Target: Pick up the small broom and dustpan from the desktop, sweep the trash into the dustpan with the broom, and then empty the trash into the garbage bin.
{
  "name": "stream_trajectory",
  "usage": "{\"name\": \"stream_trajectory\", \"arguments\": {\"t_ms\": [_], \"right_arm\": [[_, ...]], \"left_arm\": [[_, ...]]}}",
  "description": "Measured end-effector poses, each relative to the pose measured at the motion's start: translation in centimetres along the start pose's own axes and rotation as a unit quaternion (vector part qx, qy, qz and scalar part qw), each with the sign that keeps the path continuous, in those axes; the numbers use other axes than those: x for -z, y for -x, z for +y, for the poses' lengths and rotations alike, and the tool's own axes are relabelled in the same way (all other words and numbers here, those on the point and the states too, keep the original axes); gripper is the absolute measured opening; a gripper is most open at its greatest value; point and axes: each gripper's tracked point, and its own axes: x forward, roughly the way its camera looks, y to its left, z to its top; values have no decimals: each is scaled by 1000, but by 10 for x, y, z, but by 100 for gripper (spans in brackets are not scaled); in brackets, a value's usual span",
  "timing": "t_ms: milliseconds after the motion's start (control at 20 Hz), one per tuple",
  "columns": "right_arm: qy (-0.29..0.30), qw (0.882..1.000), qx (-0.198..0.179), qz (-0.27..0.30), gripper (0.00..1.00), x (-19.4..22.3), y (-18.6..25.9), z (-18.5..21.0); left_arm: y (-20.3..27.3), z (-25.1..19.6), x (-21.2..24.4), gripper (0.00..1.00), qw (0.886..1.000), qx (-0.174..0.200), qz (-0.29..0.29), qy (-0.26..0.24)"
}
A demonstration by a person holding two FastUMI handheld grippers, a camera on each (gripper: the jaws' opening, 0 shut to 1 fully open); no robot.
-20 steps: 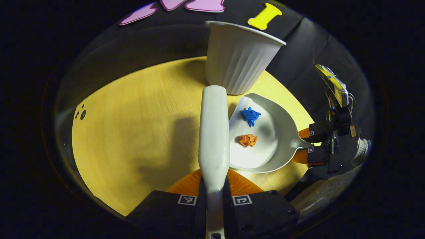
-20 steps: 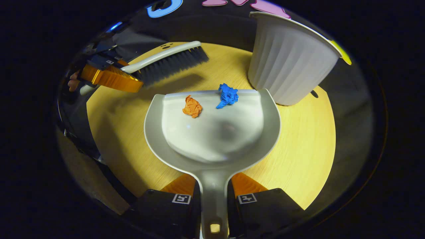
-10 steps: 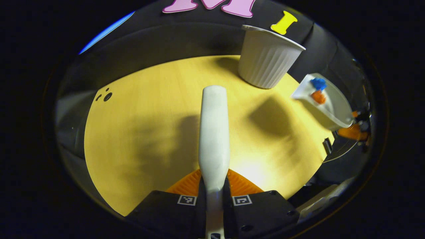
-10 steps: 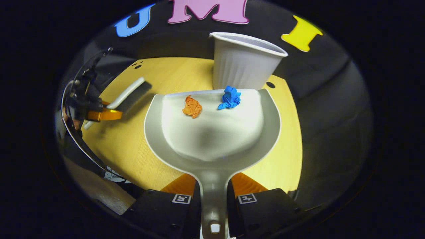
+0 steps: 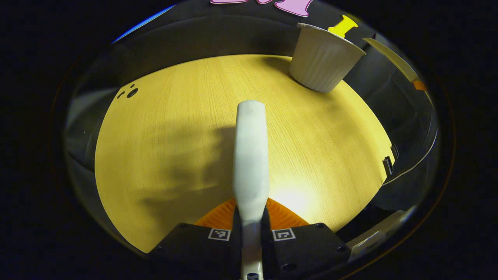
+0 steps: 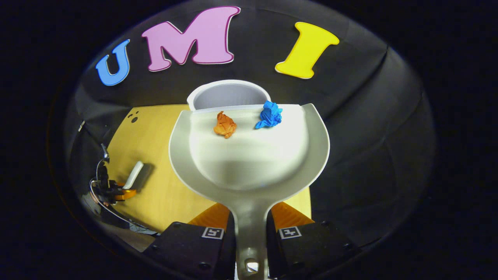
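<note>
My right gripper (image 6: 249, 216) is shut on the handle of the white dustpan (image 6: 249, 163), held high in the air. An orange paper ball (image 6: 225, 124) and a blue paper ball (image 6: 269, 114) lie near the pan's front lip. The open white ribbed garbage bin (image 6: 227, 91) shows just beyond and below that lip. My left gripper (image 5: 251, 212) is shut on the white small broom (image 5: 251, 155), which points out over the yellow table. In the right gripper view the left gripper (image 6: 116, 192) and broom (image 6: 135, 175) sit low at the left. The bin (image 5: 325, 58) stands at the table's far right.
The round yellow wooden table (image 5: 175, 147) has a few small dark holes (image 5: 131, 92) at its far left. The raised dustpan's edge (image 5: 393, 58) shows at the upper right of the left gripper view. Black cloth walls close off the back.
The right gripper has lifted the dustpan with both paper balls up off the table to just behind the bin's opening. The left gripper with the broom has drawn back from the bin.
</note>
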Motion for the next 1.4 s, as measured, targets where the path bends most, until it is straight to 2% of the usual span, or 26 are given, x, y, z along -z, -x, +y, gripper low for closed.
{"name": "stream_trajectory", "arguments": {"t_ms": [100,150,200,250,350,450,600,650,750,800,850,900,950,1050,1100,1150,1200,1250,1300,1350,1400], "right_arm": [[19,1000,21,1,36,-17,-7,-17],[25,999,27,4,36,-27,-12,-22],[32,999,31,8,31,-36,-19,-26],[42,998,37,15,36,-44,-27,-30],[73,996,47,34,36,-60,-41,-37],[107,991,55,55,36,-73,-51,-43],[165,980,72,87,36,-92,-62,-51],[187,974,76,101,36,-98,-65,-53],[228,962,80,130,36,-106,-68,-58],[241,956,81,144,36,-110,-68,-60],[250,952,81,155,31,-112,-71,-61],[256,949,81,162,36,-113,-71,-62],[259,948,80,168,36,-113,-73,-62],[262,947,78,169,36,-113,-75,-61],[262,947,78,167,41,-113,-75,-61],[261,948,79,165,36,-114,-75,-61],[260,949,79,162,36,-115,-75,-61],[257,950,79,158,36,-115,-75,-60],[251,953,76,150,41,-114,-75,-59],[239,958,70,141,31,-113,-75,-58],[222,964,61,131,32,-111,-73,-54]], "left_arm": [[-1,0,0,21,1000,2,1,-7],[-2,0,0,25,1000,3,2,-9],[-2,-1,0,25,1000,4,4,-9],[-2,-1,1,25,1000,5,5,-8],[-2,-1,2,21,1000,7,9,-7],[-3,-2,3,25,1000,7,12,-8],[-5,-2,6,25,1000,8,18,-4],[-6,-2,6,21,1000,9,19,0],[-7,-2,7,25,1000,9,21,3],[-8,-2,7,20,1000,9,21,5],[-7,-2,6,21,1000,9,22,6],[-7,-2,7,21,1000,8,22,7],[-7,-1,7,21,1000,6,22,9],[-8,-1,8,25,1000,5,24,13],[-8,-1,8,25,1000,4,25,14],[-8,-1,9,25,1000,3,25,15],[-8,-1,8,21,1000,1,25,15],[-7,-1,8,25,1000,-2,24,14],[-7,-1,7,25,1000,-4,22,12],[-7,0,7,25,1000,-6,22,10],[-6,1,7,21,1000,-7,22,8]]}}
